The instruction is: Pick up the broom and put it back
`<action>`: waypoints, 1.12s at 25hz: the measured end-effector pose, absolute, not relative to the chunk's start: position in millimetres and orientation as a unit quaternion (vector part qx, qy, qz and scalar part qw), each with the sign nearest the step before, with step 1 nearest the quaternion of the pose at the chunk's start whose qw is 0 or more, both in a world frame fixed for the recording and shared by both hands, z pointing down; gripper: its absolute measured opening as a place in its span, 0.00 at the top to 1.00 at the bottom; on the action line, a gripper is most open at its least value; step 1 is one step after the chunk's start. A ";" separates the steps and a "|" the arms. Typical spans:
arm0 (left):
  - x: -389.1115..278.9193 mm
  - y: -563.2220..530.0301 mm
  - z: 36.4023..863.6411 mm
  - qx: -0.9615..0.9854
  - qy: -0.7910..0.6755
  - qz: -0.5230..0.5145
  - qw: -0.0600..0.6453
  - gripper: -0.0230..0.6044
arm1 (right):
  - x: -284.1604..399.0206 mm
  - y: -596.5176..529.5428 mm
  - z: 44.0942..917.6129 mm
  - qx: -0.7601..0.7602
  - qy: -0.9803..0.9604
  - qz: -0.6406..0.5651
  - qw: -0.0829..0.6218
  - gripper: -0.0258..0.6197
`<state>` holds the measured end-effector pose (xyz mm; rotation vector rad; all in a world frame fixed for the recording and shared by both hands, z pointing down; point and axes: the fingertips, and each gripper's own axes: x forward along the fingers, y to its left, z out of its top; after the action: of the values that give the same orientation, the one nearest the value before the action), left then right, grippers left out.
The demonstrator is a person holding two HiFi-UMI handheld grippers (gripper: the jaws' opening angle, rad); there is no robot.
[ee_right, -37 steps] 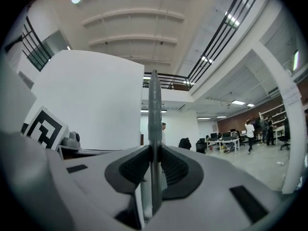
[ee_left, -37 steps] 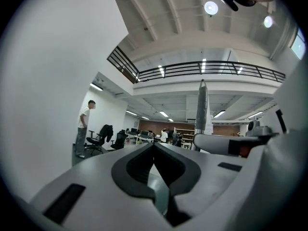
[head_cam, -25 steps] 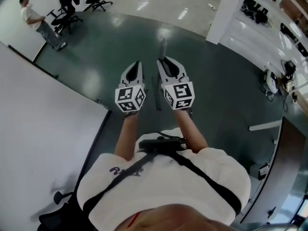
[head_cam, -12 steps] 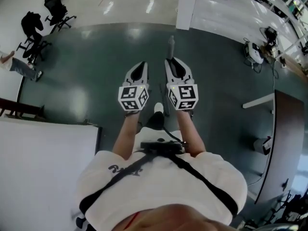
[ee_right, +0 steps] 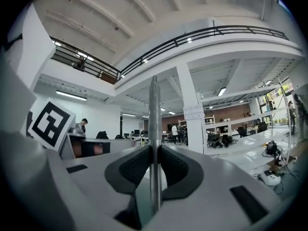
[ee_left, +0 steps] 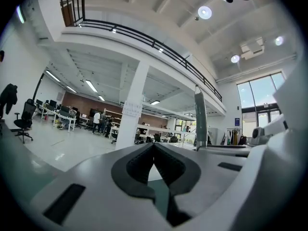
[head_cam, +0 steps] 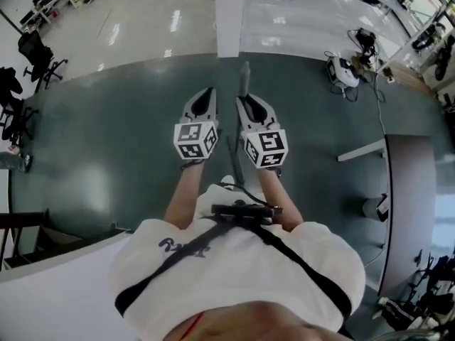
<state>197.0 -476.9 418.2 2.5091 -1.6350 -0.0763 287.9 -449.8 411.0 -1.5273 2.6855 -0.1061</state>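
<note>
Holding the broom handle (ee_right: 154, 114) upright, clamped between the jaws of the right gripper (ee_right: 154, 150), likely to carry it steady toward its storage place, with the left gripper (ee_left: 154, 147) just beside, jaws together on nothing.

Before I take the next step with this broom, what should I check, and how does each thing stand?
1. Right gripper grip on the broom handle: ok, both pads press the metal pole.
2. Handle attitude: ok, it stands upright between the jaws.
3. Left gripper: ok, jaws together with nothing between them.
4. Dark floor ahead towards the white pillar: ok, no obstacle shows in the head view.
5. White device with cables on the floor: ok, it lies well off to the right.
6. Broom head: cannot tell, no view shows it.
</note>
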 end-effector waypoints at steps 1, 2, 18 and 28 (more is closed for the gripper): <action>198.8 -504.3 416.0 0.838 -0.540 -0.028 0.073 0.95 | 290.5 -473.7 415.2 -0.501 0.865 -0.036 0.019 0.83; 198.9 -538.0 414.4 0.840 -0.537 -0.030 0.076 0.95 | 292.4 -504.1 419.5 -0.509 0.860 -0.038 0.012 0.83; 254.7 -875.3 449.0 0.811 -0.574 -0.027 0.111 0.95 | 348.4 -865.7 452.2 -0.480 0.876 -0.042 -0.005 0.83; 246.6 -1030.5 478.9 0.772 -0.619 0.001 0.143 0.95 | 349.5 -1045.0 475.7 -0.442 0.894 -0.070 -0.032 0.83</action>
<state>246.6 -1030.5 478.9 2.2267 -1.7869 0.0039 349.5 -1045.0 475.7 -1.4171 2.8672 -0.2244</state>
